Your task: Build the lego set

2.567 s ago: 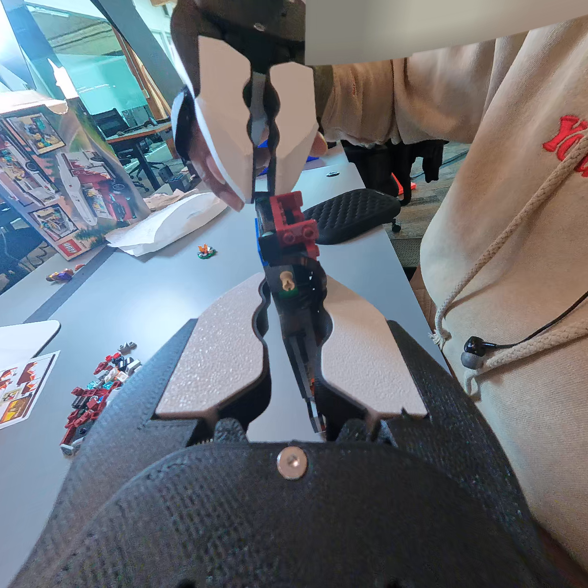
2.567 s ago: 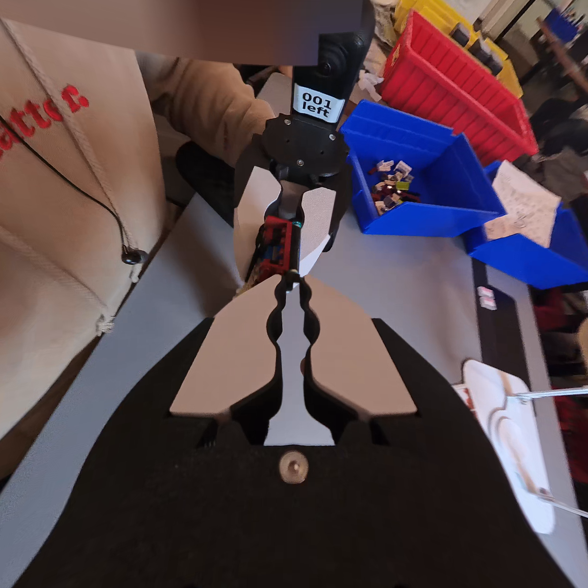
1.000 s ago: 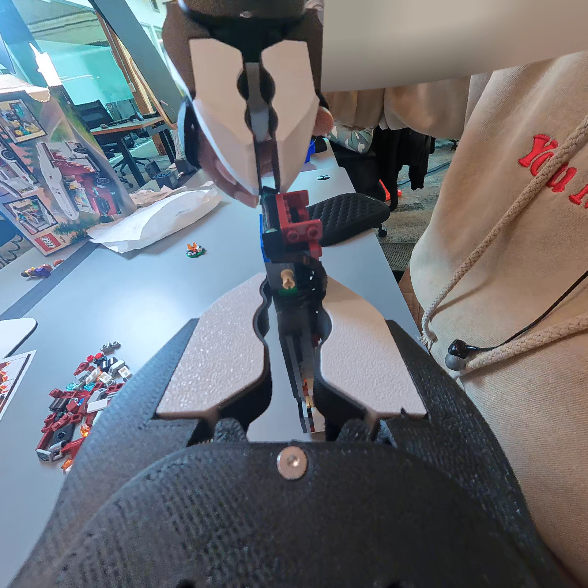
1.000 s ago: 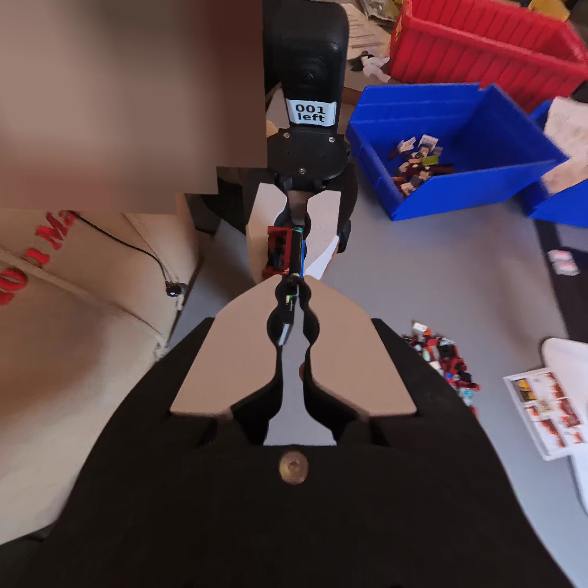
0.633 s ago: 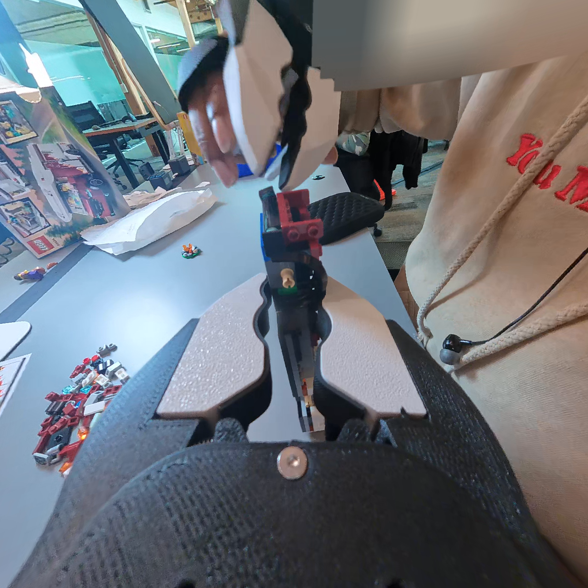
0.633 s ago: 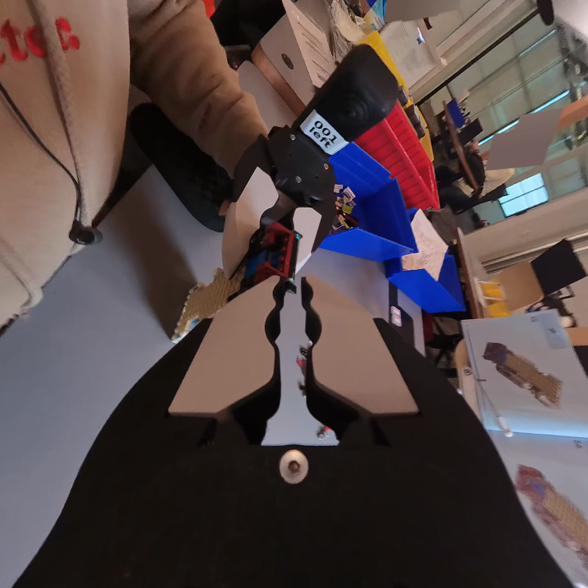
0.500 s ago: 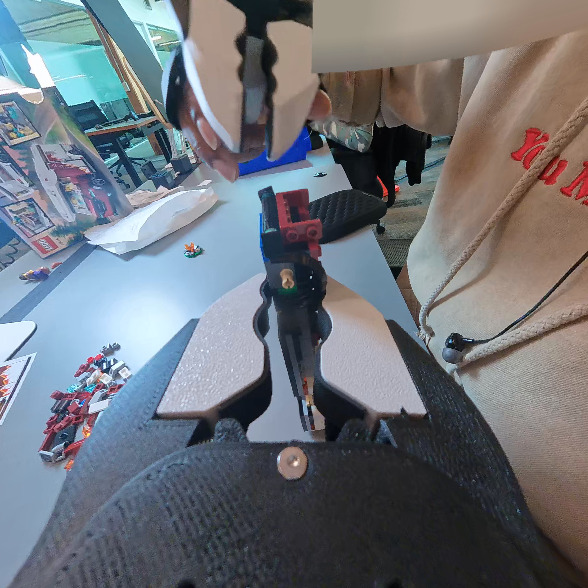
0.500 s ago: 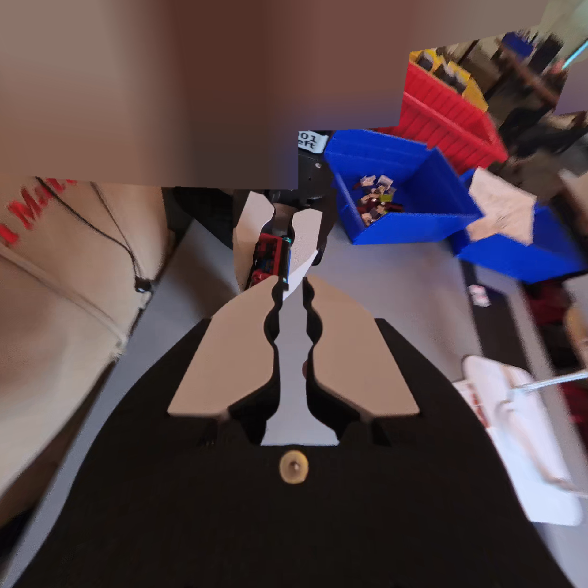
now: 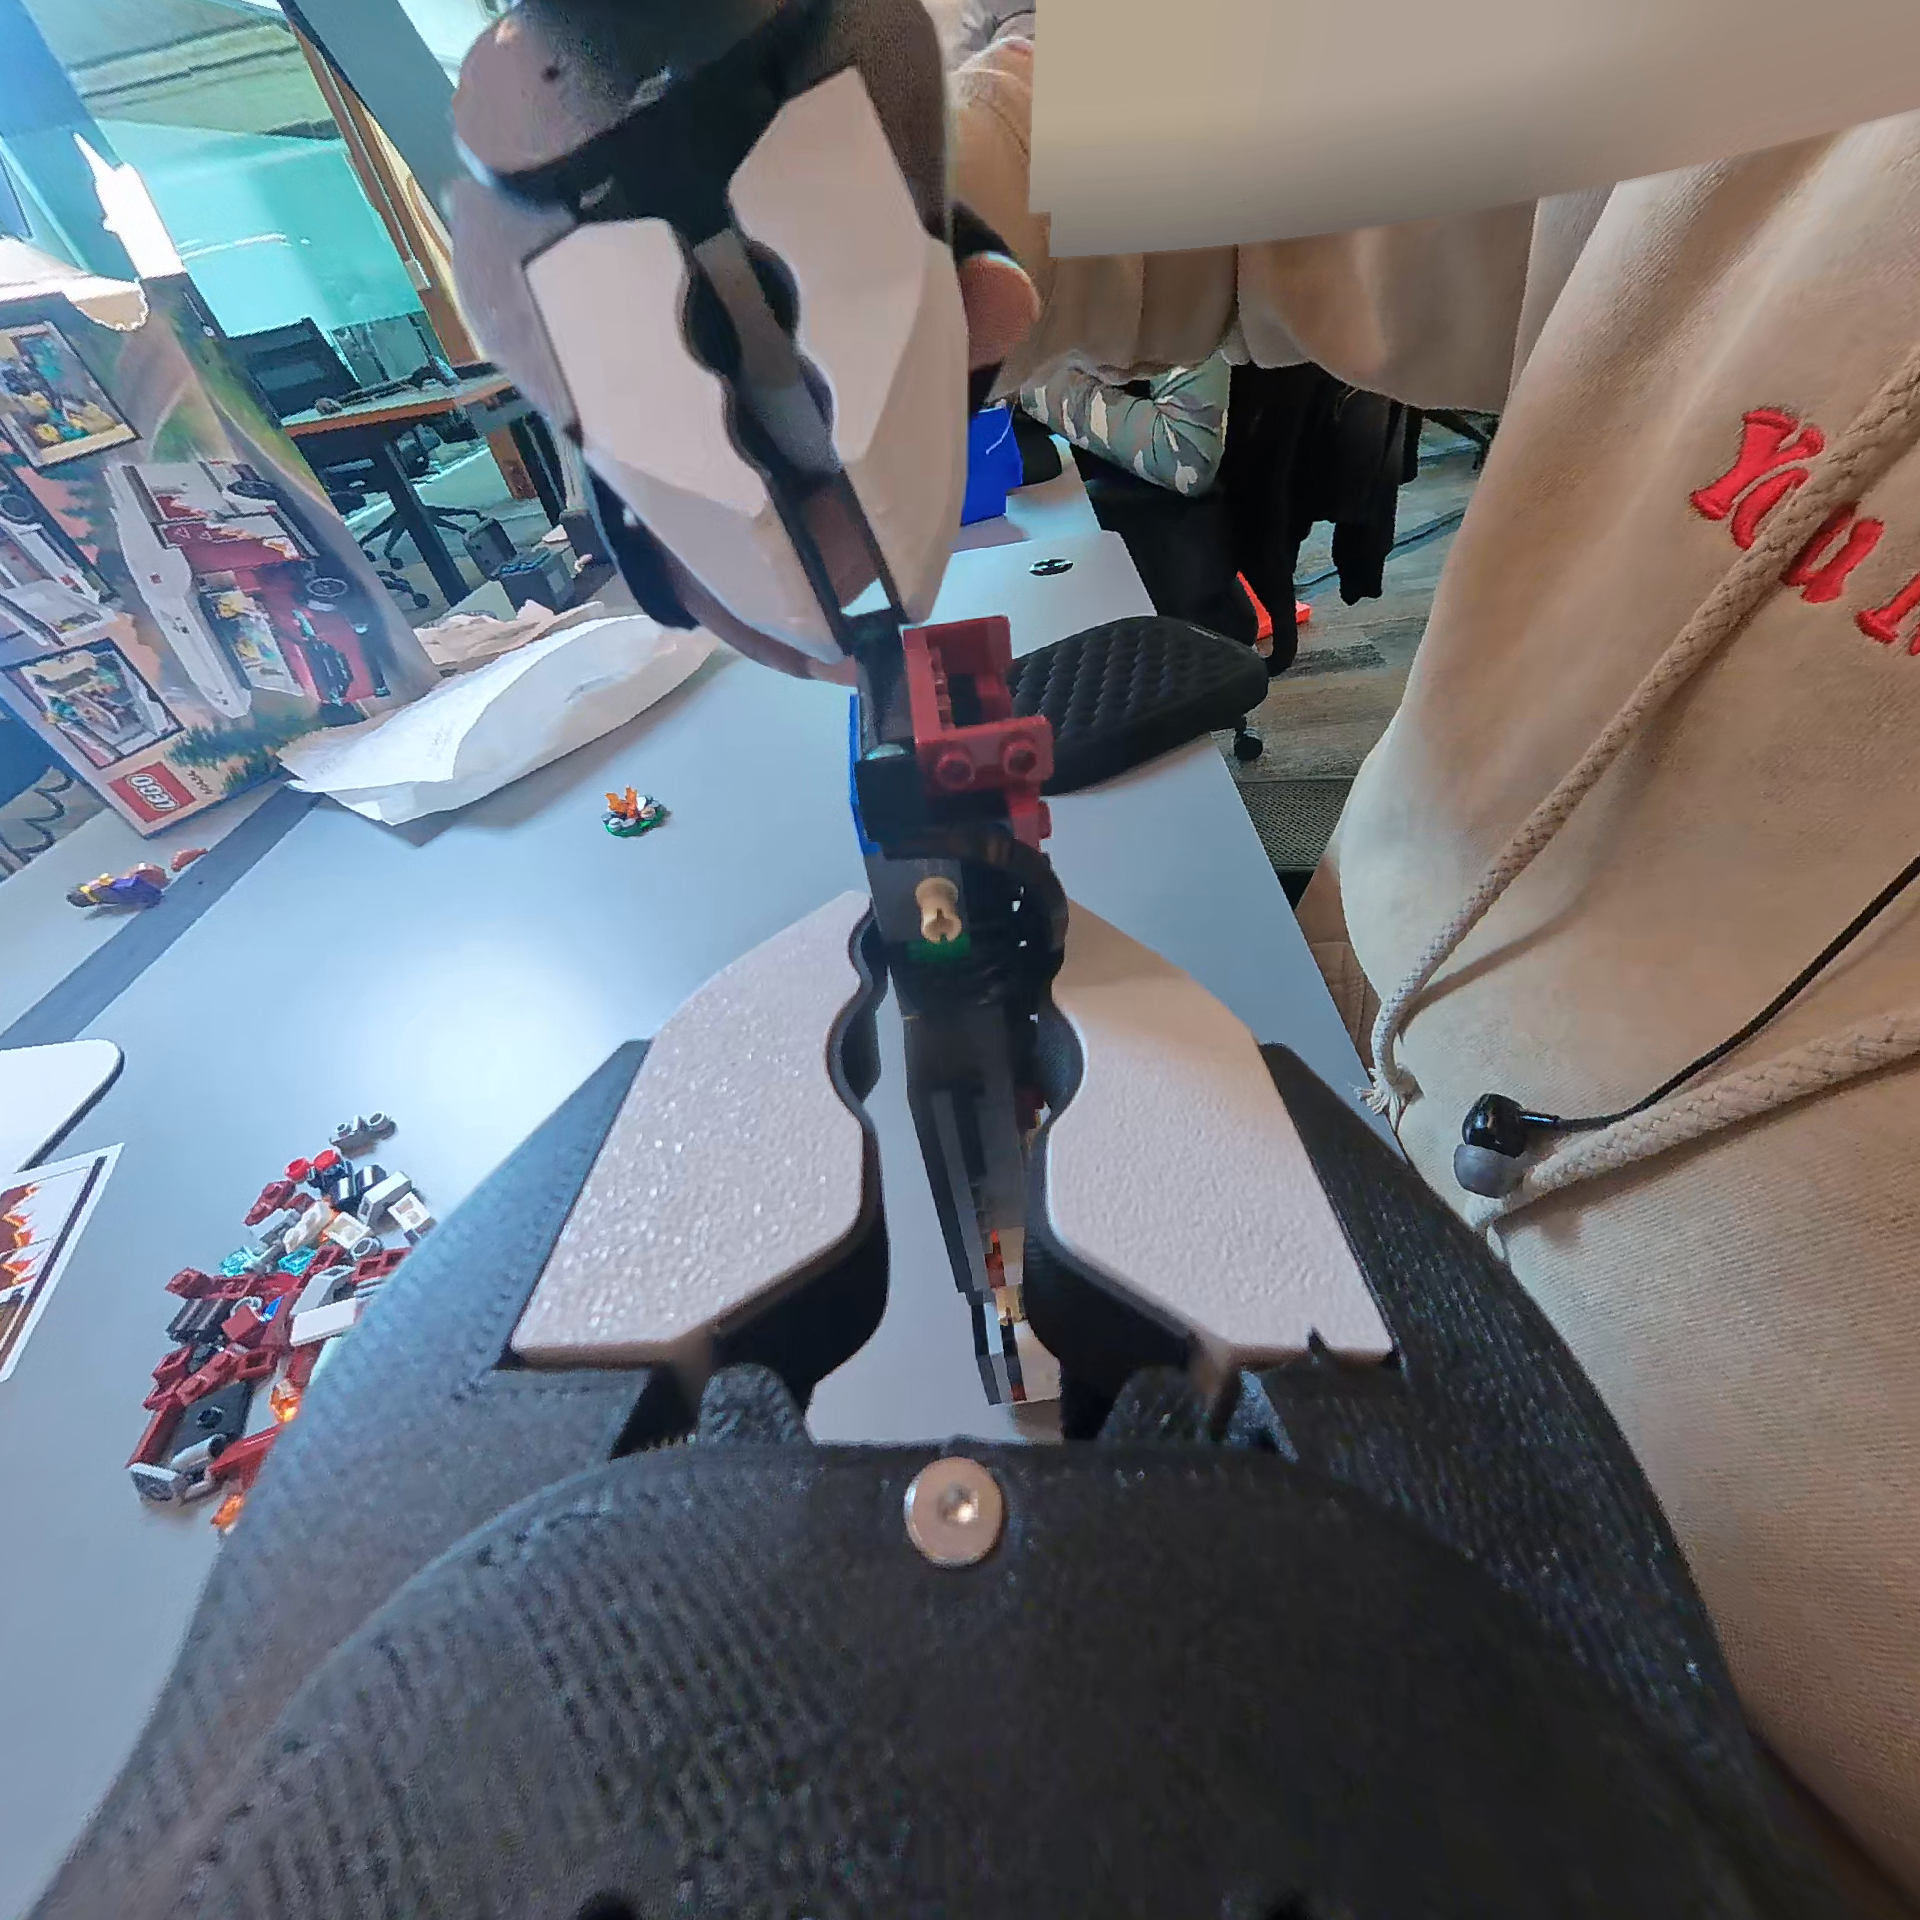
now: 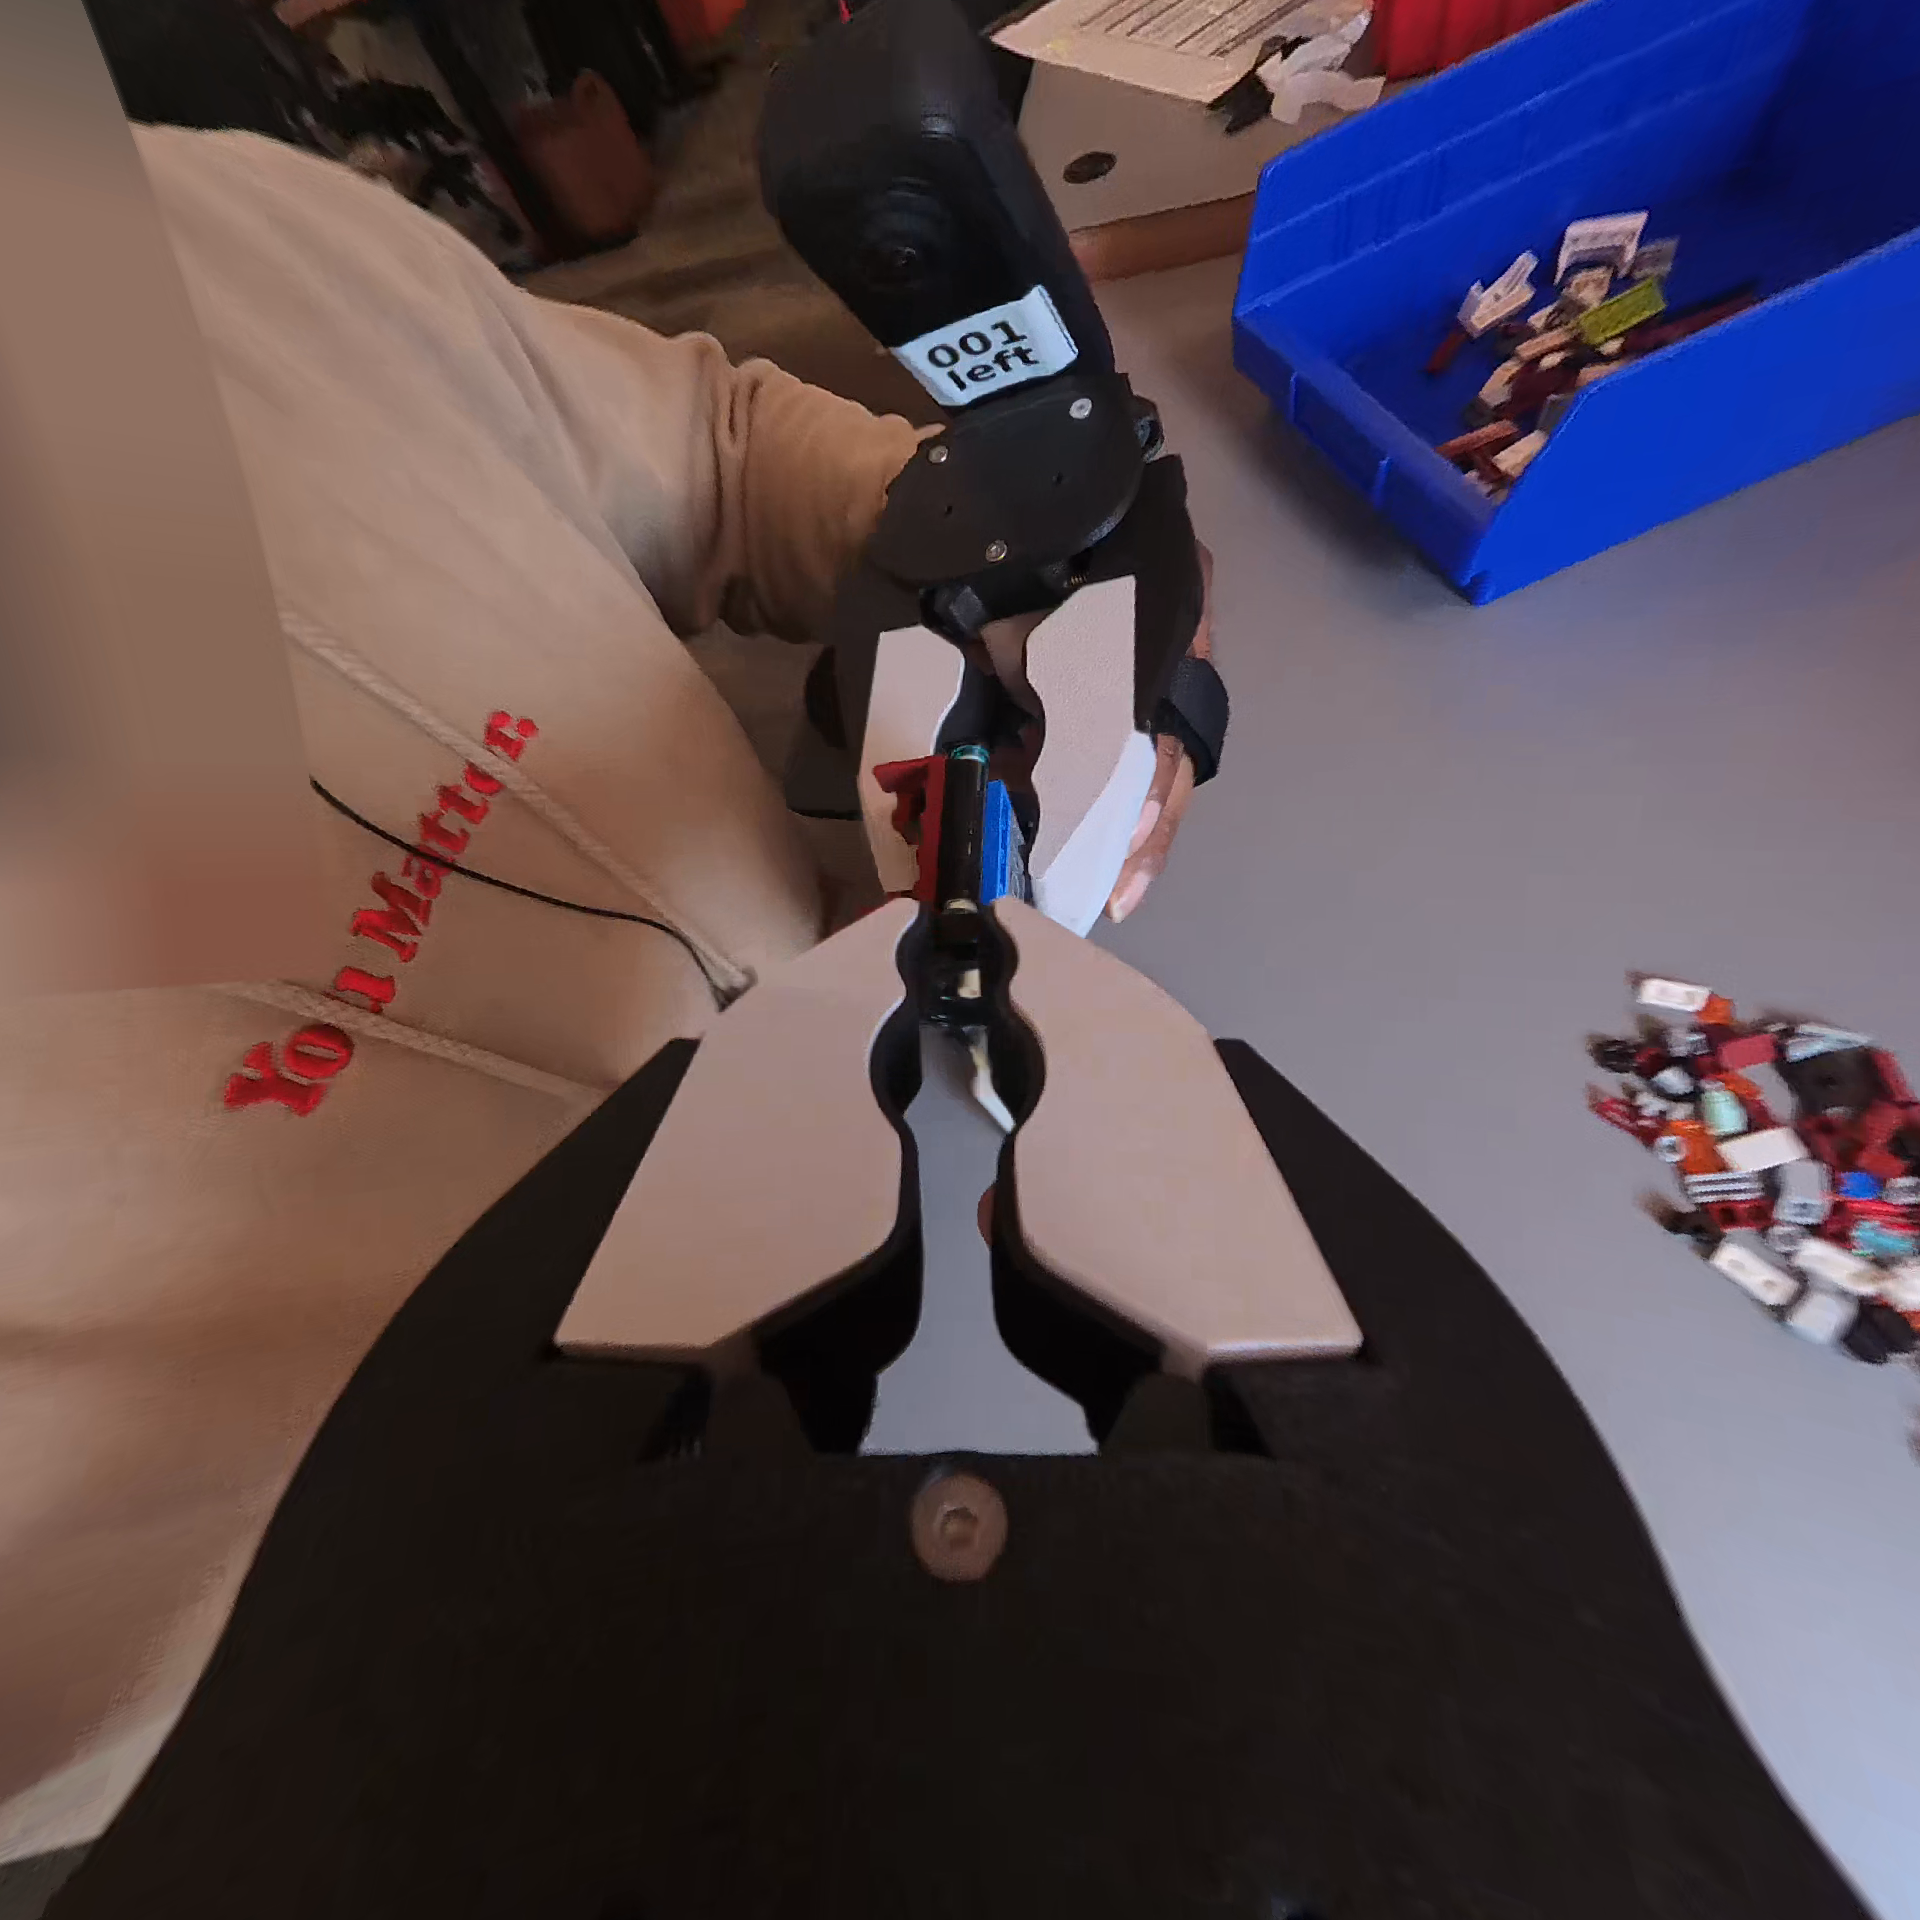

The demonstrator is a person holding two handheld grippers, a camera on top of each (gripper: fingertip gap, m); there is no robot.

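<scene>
A toy brick model (image 9: 961,935), dark grey with red and blue parts, is clamped between the fingers of the left gripper (image 9: 961,914), above the grey worktop (image 9: 416,987). The far end of the model is met by the right gripper (image 10: 954,914), whose fingers are nearly closed on a small dark piece (image 10: 956,966) at the model's tip; whether the pads press on it cannot be told for certain. A heap of loose bricks (image 10: 1787,1164) lies on the worktop well apart from the grippers. A blue bin (image 10: 1558,312) with more pieces stands farther off. A cream hoodie (image 9: 1662,727) is seen just beside the model.
</scene>
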